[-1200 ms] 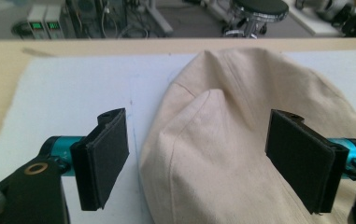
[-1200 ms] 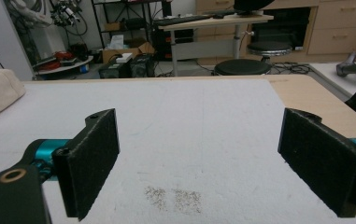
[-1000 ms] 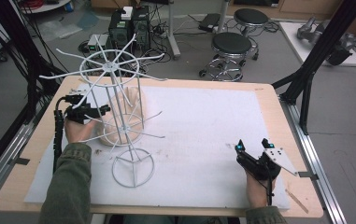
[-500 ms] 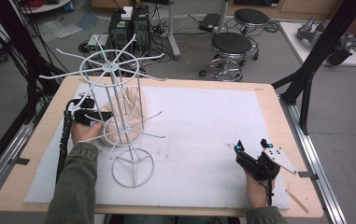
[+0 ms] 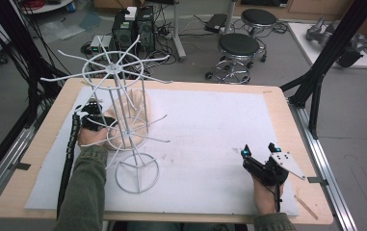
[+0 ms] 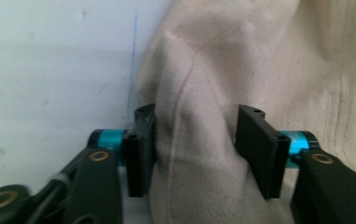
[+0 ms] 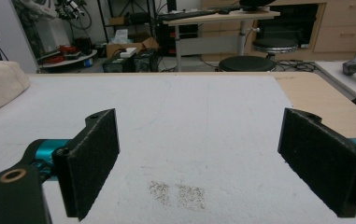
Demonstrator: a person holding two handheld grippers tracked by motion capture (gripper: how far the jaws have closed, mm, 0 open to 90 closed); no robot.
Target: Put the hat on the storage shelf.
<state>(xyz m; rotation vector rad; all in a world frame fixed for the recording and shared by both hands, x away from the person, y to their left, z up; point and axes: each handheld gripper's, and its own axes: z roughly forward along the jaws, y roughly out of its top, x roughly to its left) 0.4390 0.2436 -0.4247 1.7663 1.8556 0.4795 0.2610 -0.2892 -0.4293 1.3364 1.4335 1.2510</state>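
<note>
Between the jaws of the left gripper [image 6: 195, 154]: cream cloth bag [image 6: 241, 70], woven, matt, soft and creased, faint ribbed weave to the right of the jaws. Jaw pads: black, matt, finely grained, on glossy teal metal fittings with brass-coloured rivets. Left of those jaws: white mat [image 6: 49, 65], matt, lightly speckled. Between the wide-apart jaws of the right gripper [image 7: 203, 163]: same white mat, rough and fibrous, dark gritty smudge just ahead. Beyond the jaws: pale wood table [image 5: 41, 144] edge, smooth and matt. Over the bag: white-coated wire rack [image 5: 118, 86], thin, smooth, slightly glossy.
</note>
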